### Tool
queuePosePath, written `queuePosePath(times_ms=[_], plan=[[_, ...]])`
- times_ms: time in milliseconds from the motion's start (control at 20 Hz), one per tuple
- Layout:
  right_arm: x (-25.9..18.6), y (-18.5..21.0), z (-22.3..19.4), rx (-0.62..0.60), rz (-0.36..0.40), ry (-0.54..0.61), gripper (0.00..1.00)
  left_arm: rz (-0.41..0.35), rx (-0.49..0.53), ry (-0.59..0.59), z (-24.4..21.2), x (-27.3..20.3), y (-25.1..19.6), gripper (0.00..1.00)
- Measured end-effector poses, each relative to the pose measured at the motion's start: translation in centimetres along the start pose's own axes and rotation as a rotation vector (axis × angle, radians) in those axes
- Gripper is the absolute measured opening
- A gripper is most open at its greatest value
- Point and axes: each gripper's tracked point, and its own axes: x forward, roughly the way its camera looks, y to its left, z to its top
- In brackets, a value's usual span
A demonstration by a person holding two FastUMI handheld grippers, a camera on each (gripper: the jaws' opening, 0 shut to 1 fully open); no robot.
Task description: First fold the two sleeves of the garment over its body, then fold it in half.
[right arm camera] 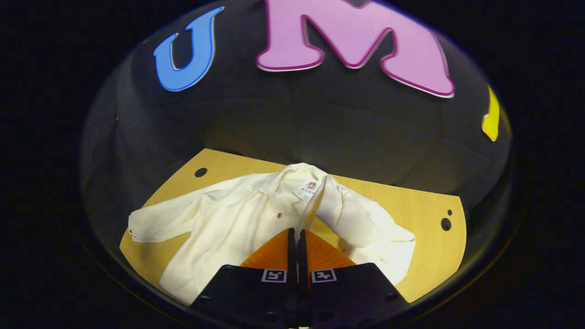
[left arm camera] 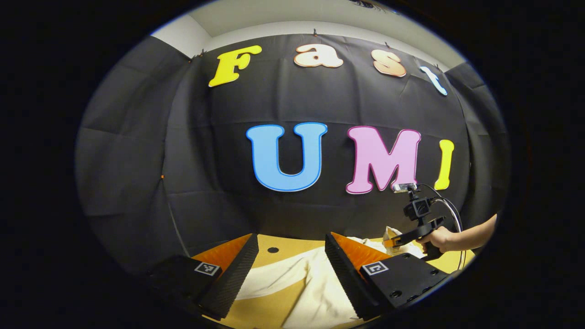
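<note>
On the wooden counter (right arm camera: pixel 429 256) the cream garment (right arm camera: pixel 228 219) is lying, its left sleeve (right arm camera: pixel 155 224) stretching outward; the right gripper (right arm camera: pixel 297 235) is pinching a lifted fabric edge, while the left gripper (left arm camera: pixel 292 265) is hovering spread apart above it

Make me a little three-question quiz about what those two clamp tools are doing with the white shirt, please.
1. True or false: the left gripper has its jaws closed tight.
2. Which tool has pinched and lifted a fold of the white shirt? A) left gripper B) right gripper
3. Fill in: the shirt lies on a ____ table.

Key:
1. False; its jaws stand wide apart above the cloth.
2. B; its jaws are closed on a raised edge of fabric.
3. Wooden.
</note>
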Motion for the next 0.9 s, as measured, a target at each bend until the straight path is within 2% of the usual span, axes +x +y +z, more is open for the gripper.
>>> queuePosePath(times_ms=[200, 350, 450, 500, 550, 600, 750, 850, 900], plan=[[1.8, 6.2, 0.8, -0.065, 0.084, 0.028, 0.05, 0.07, -0.001, 0.038, -2.0, -0.3, 3.3, 0.97], [3.7, 9.0, -0.1, -0.099, 0.117, 0.042, 0.05, 0.109, -0.02, 0.072, -3.4, -0.3, 4.9, 0.97], [4.9, 11.9, -0.6, -0.074, 0.165, 0.048, 0.1, 0.128, -0.029, 0.085, -4.3, -0.4, 5.8, 0.97], [5.1, 12.7, -0.5, -0.061, 0.18, 0.043, 0.27, 0.141, -0.027, 0.09, -4.7, -0.4, 6.4, 0.97], [5.4, 13.0, -0.2, -0.05, 0.192, 0.031, 0.35, 0.15, -0.022, 0.093, -5.1, -0.2, 6.8, 0.97], [5.4, 13.2, 0.1, -0.047, 0.193, 0.019, 0.51, 0.153, -0.019, 0.097, -5.7, -0.1, 7.0, 0.97], [3.2, 12.1, 0.7, -0.058, 0.166, 0.005, 0.76, 0.177, 0.026, 0.111, -7.7, 1.1, 8.3, 0.97], [0.8, 10.7, 1.6, -0.064, 0.138, -0.035, 0.78, 0.177, 0.06, 0.128, -9.2, 2.5, 9.1, 0.97], [-0.6, 9.6, 2.3, -0.074, 0.115, -0.066, 0.88, 0.174, 0.057, 0.14, -10.0, 3.1, 9.7, 0.97]])
